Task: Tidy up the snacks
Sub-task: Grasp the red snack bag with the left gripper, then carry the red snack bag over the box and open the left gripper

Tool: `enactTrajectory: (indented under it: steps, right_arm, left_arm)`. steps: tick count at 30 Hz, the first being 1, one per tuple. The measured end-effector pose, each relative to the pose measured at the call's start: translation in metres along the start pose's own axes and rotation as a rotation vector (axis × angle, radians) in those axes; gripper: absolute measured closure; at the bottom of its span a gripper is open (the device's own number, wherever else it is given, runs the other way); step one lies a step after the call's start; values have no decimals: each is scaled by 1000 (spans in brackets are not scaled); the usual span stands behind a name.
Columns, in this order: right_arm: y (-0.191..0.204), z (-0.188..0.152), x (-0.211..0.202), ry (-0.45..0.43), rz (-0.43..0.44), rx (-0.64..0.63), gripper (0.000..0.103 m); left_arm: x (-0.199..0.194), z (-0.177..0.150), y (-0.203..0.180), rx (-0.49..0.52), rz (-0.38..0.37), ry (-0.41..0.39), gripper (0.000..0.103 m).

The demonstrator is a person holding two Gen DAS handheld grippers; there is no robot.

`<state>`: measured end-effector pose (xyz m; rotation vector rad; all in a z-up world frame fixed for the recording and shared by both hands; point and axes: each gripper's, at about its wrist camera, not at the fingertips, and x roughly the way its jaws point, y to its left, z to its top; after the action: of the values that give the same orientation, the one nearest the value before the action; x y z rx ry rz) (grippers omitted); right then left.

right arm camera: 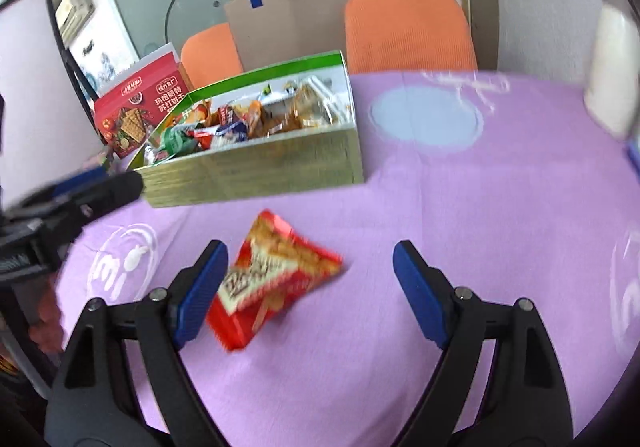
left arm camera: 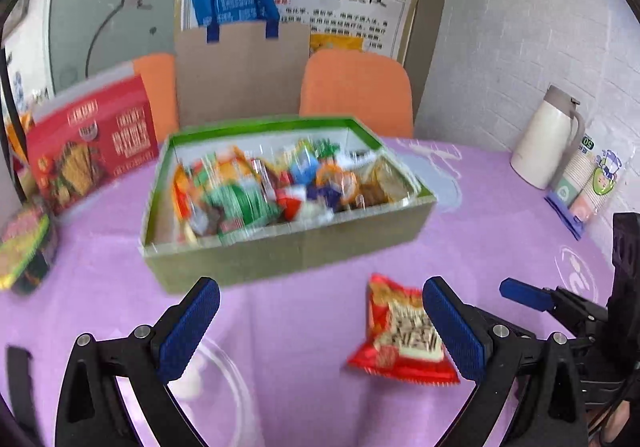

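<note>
A red snack packet (right arm camera: 276, 275) lies on the purple tablecloth (right arm camera: 480, 207), in front of an open green-rimmed cardboard box (left arm camera: 288, 243) filled with several mixed snacks. My right gripper (right arm camera: 311, 253) is open around the packet, which sits close to its left finger without being pinched. My left gripper (left arm camera: 320, 295) is open with only cloth between its fingers. The same packet (left arm camera: 396, 339) shows just behind its right finger. One blue fingertip (left arm camera: 520, 293) of the right gripper appears at the right of the left wrist view. The left gripper's finger (right arm camera: 100, 187) is blurred at the left edge of the right wrist view.
A red cracker box (left arm camera: 92, 151) and a noodle cup (left arm camera: 24, 247) stand left of the snack box. A white thermos (left arm camera: 548, 139) and a pack of paper cups (left arm camera: 588, 183) are at the far right. Orange chairs (left arm camera: 356, 91) stand behind the table. A clear glass dish (left arm camera: 224, 371) sits near the front.
</note>
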<state>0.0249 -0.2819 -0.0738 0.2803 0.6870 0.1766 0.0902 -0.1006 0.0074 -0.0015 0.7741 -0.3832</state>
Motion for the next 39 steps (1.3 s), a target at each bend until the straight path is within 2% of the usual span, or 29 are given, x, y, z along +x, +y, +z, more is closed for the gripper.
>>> enactTrajectory:
  steps: [2, 5, 6, 14, 19, 23, 26, 29, 34, 37, 39]
  right_arm:
    - [0, -10, 3, 9, 4, 21, 18]
    - [5, -17, 14, 45, -49, -3, 19]
    - [6, -18, 15, 42, -40, 4, 20]
    - [19, -16, 19, 34, 7, -37, 23]
    - [29, -16, 30, 59, 37, -52, 25]
    - [30, -19, 43, 92, 37, -50, 39]
    - [29, -23, 44, 94, 59, -53, 42]
    - [29, -24, 42, 95, 69, -70, 46]
    - [27, -23, 44, 97, 82, -60, 46]
    - [27, -23, 49, 87, 87, -58, 48]
    - [29, -22, 50, 93, 85, -59, 51]
  left_arm:
    - [13, -13, 0, -24, -11, 37, 0]
    - [27, -24, 1, -47, -15, 76, 1]
    - [29, -26, 2, -53, -18, 84, 1]
    - [29, -20, 13, -87, -26, 69, 1]
    - [34, -14, 7, -74, -66, 81, 4]
    - [42, -14, -4, -42, -115, 122, 14]
    - [51, -17, -12, -26, -160, 167, 21]
    - [62, -18, -19, -17, -187, 193, 22]
    - [75, -17, -12, -95, -273, 244, 22]
    - [79, -18, -7, -130, -330, 255, 36]
    - [77, -21, -9, -117, -324, 246, 37]
